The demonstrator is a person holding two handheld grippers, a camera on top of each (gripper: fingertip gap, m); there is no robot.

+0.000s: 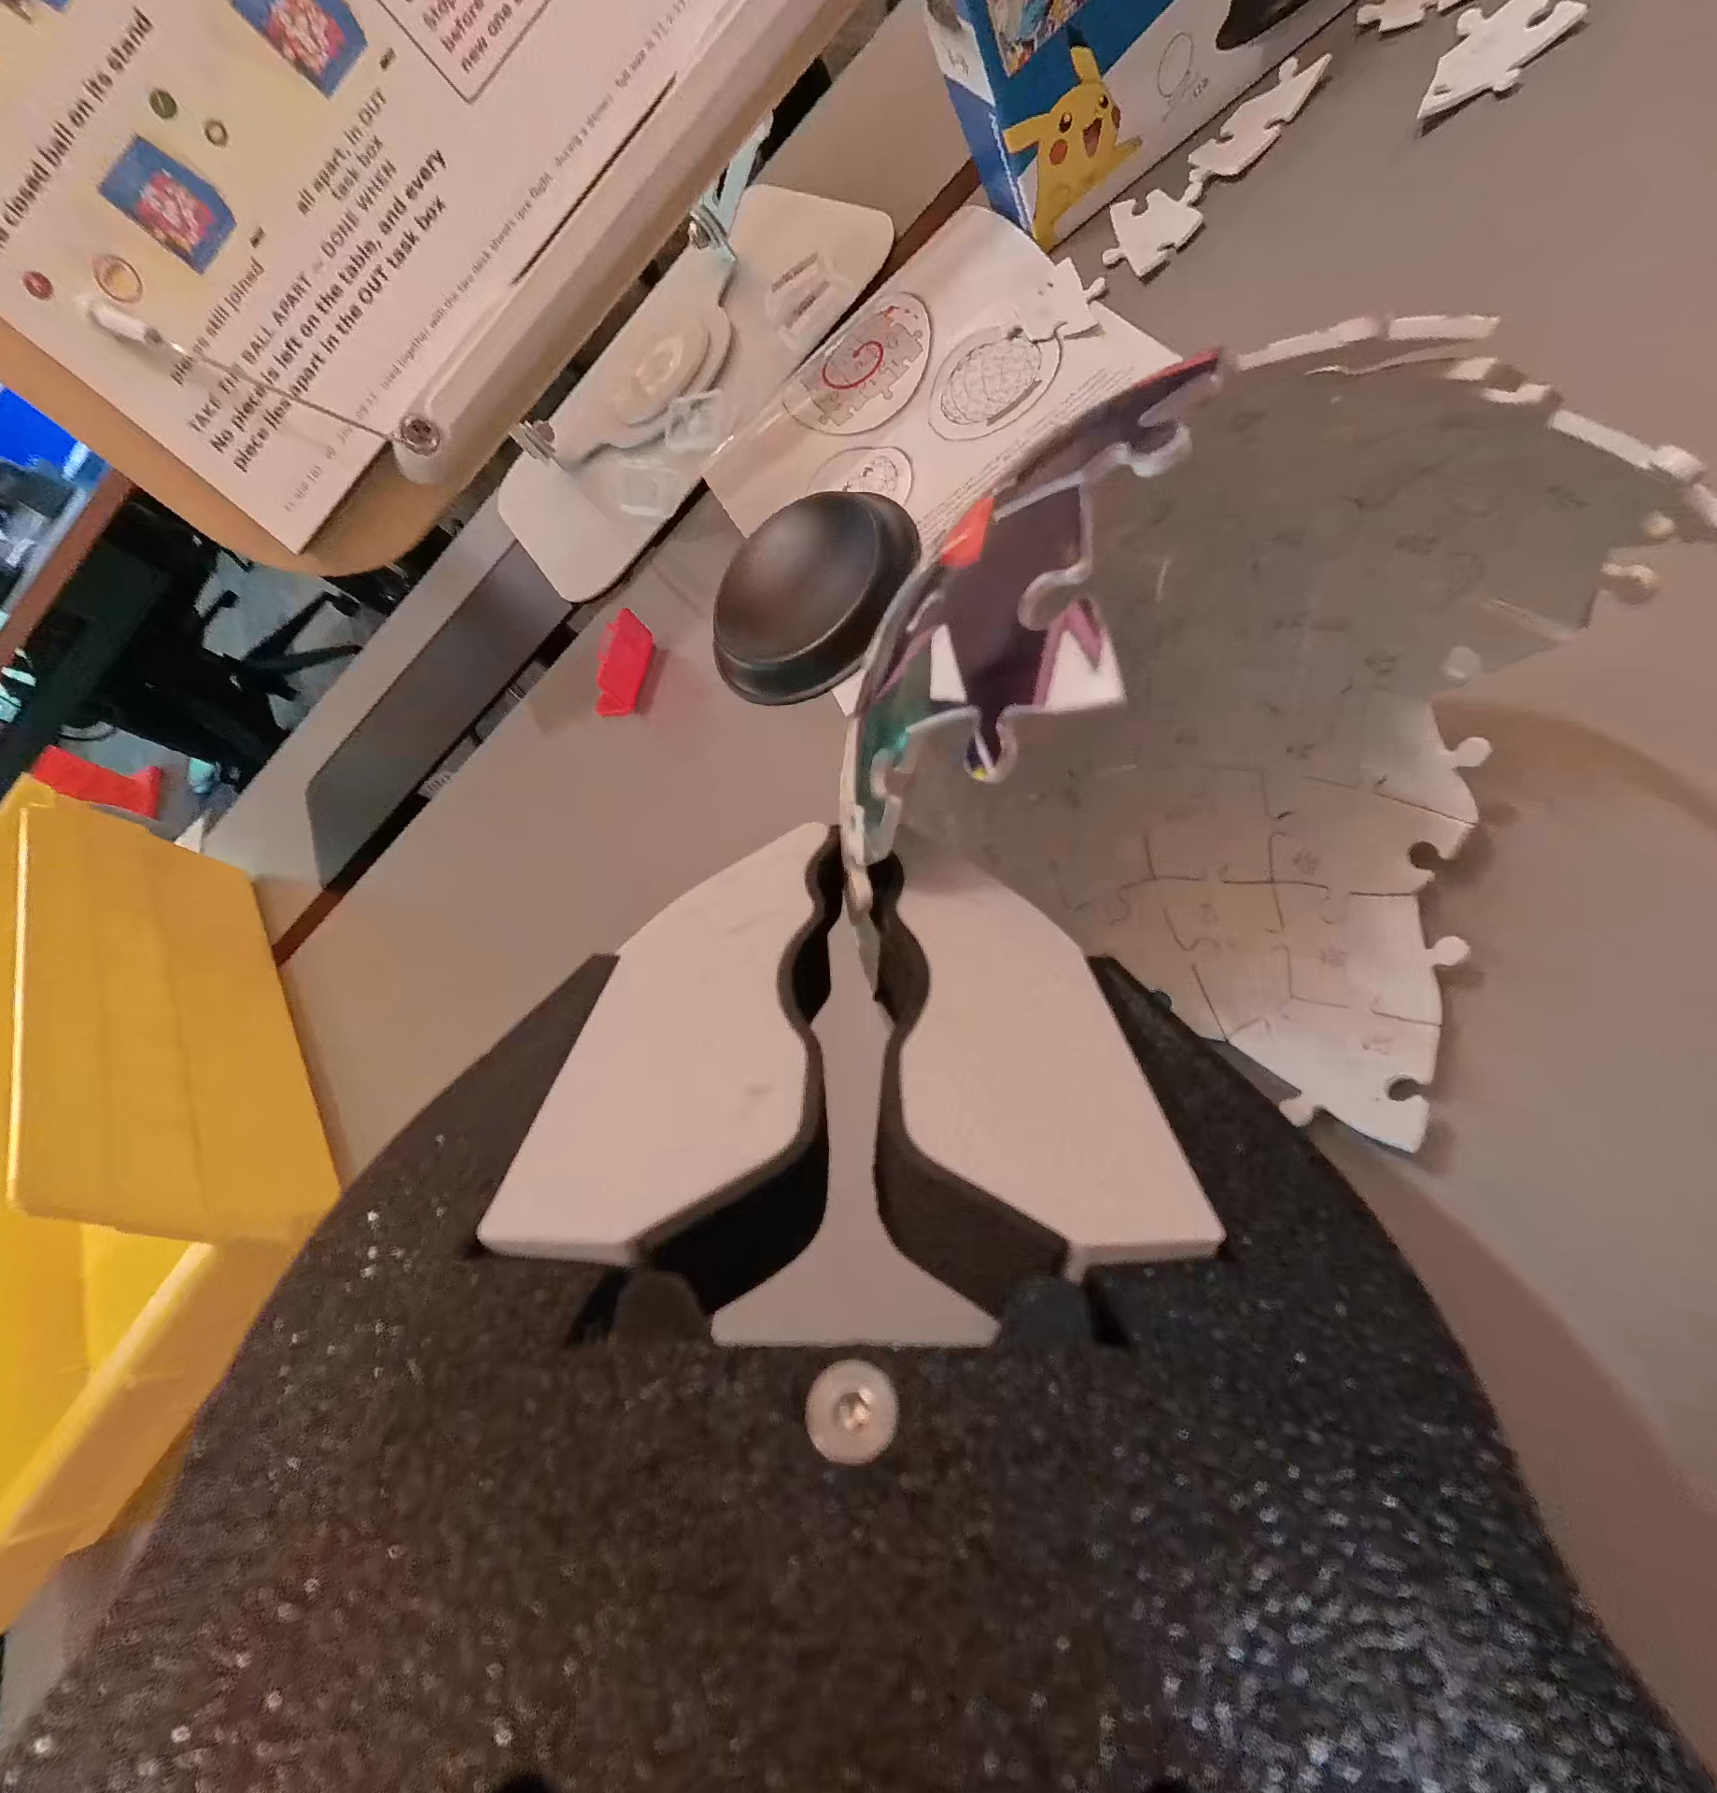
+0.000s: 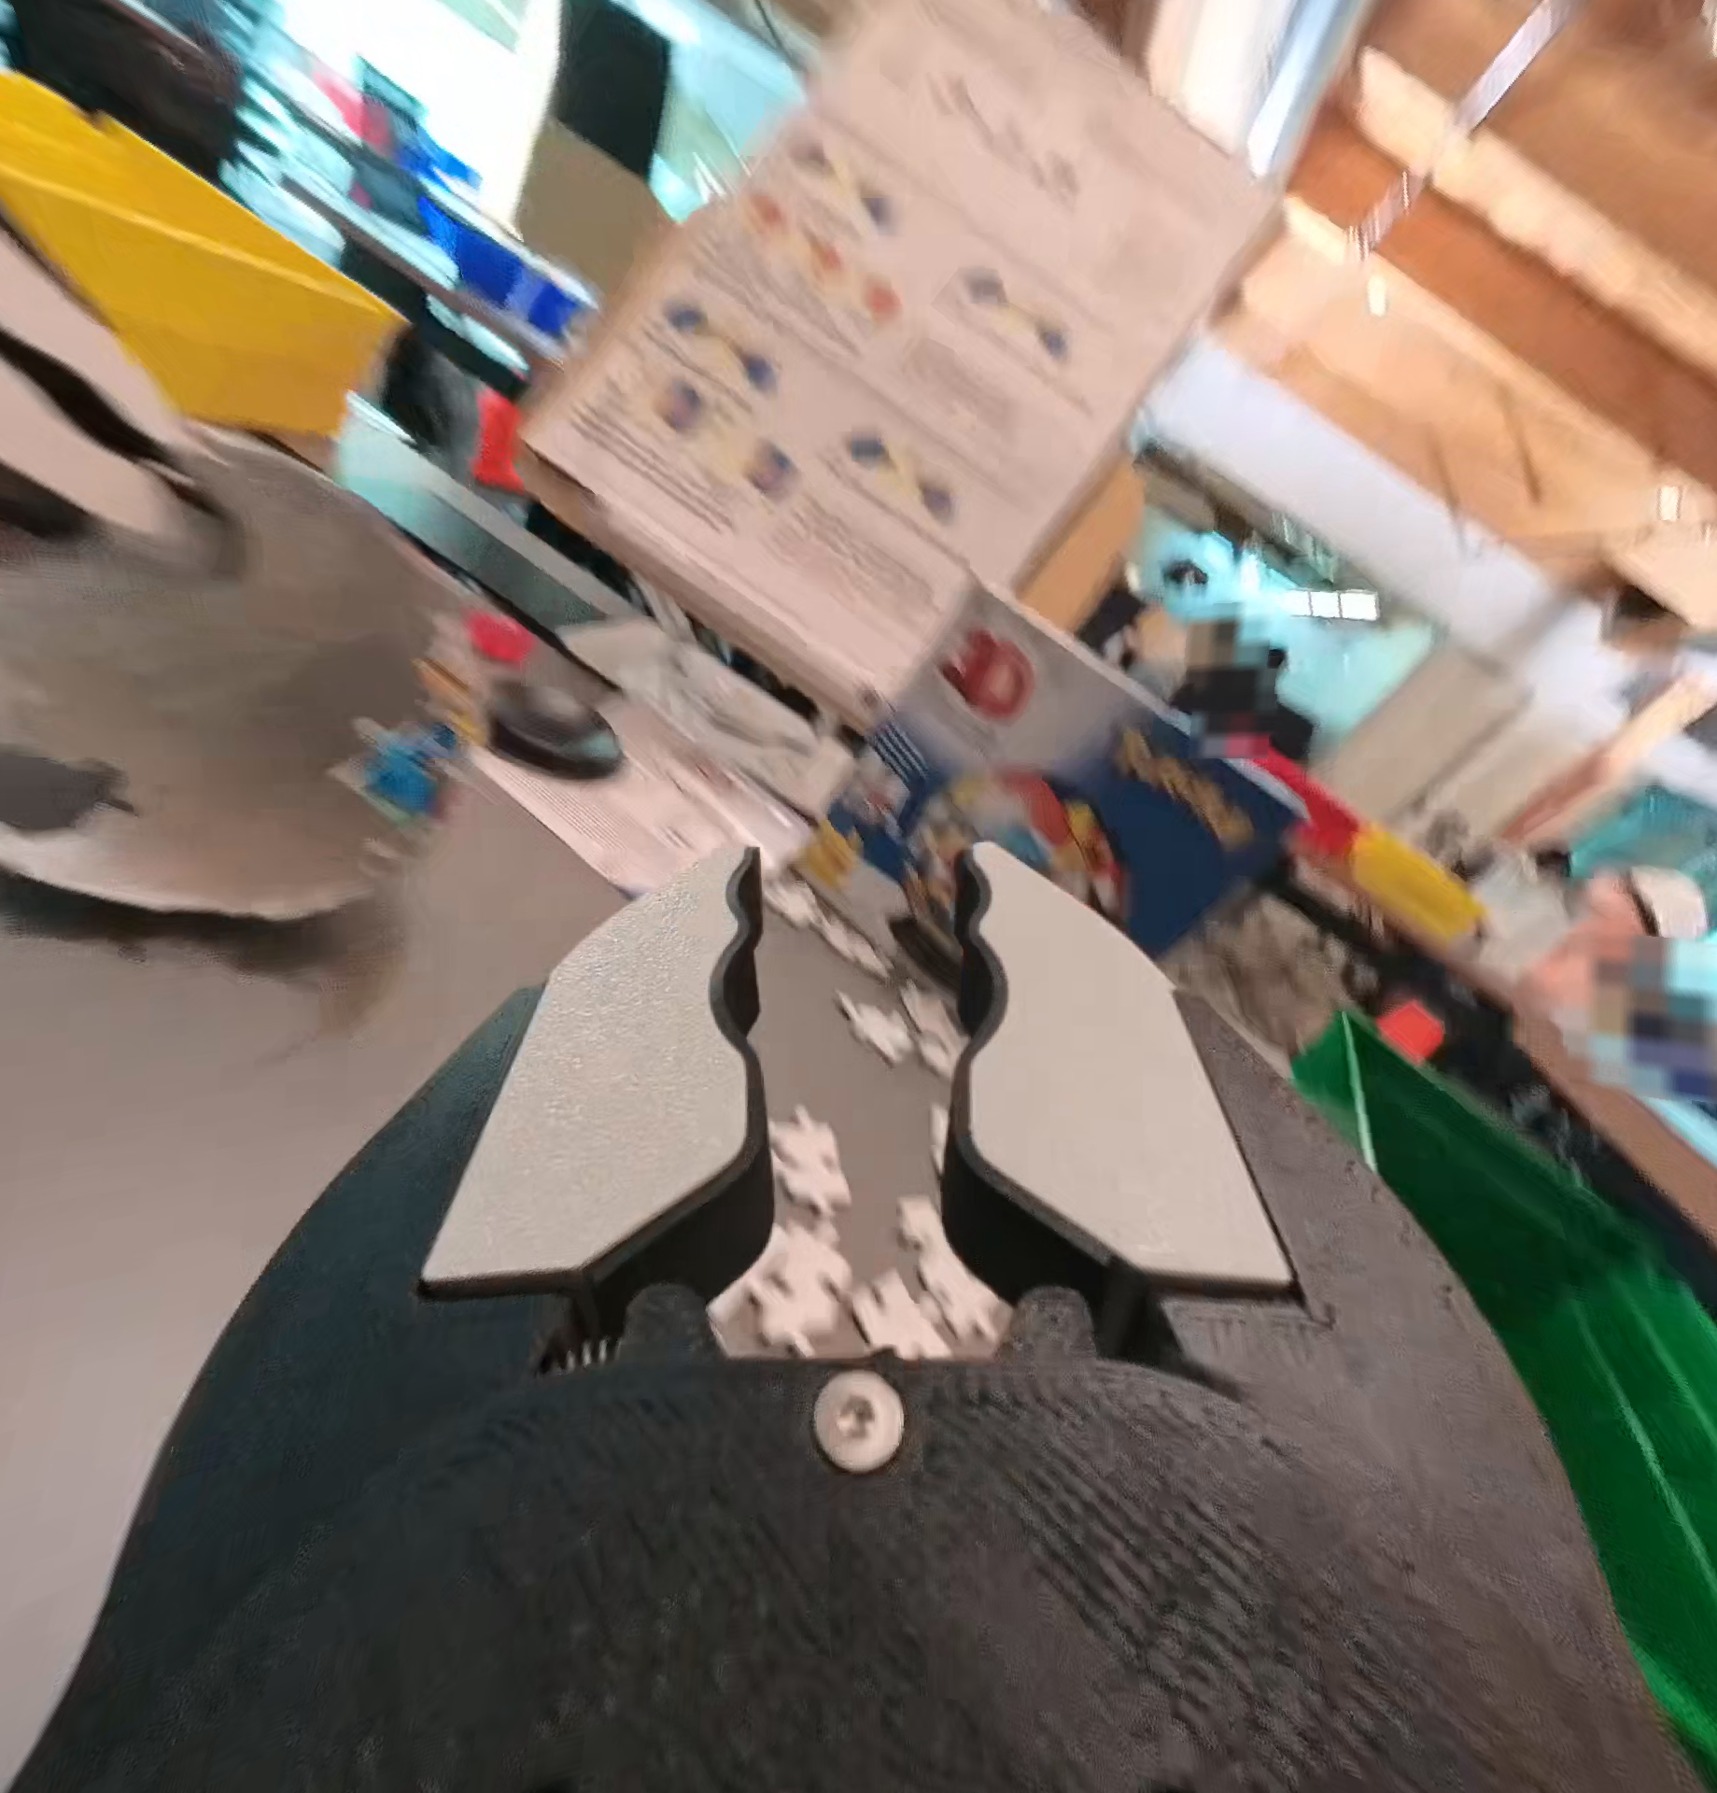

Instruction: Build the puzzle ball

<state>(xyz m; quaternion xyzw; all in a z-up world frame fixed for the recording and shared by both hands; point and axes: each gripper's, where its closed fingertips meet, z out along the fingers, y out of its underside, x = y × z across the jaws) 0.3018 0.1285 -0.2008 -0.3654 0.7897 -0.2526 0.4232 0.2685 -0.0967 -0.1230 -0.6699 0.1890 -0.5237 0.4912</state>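
My left gripper point(image 1: 859, 873) is shut on the rim of a partly built puzzle ball shell point(image 1: 1271, 776). The shell is a curved bowl of joined pieces, its white inner side facing me and its printed outer side point(image 1: 1009, 631) at the left edge. It is held above the grey table. A black round ball stand point(image 1: 815, 597) sits just beyond it. My right gripper point(image 2: 859, 893) is open and empty, above loose white puzzle pieces point(image 2: 815, 1174) on the table. The shell shows blurred at the left of the right wrist view point(image 2: 204, 699).
A yellow bin point(image 1: 107, 1116) stands at the left, a green bin point(image 2: 1562, 1261) at the right. The blue puzzle box point(image 1: 1058, 116) and a paper instruction sheet point(image 1: 932, 388) lie at the back. An instruction board point(image 1: 253, 194) stands overhead. Loose pieces point(image 1: 1252, 107) lie at far right. The grippers' ends are close to 25 centimetres from one another.
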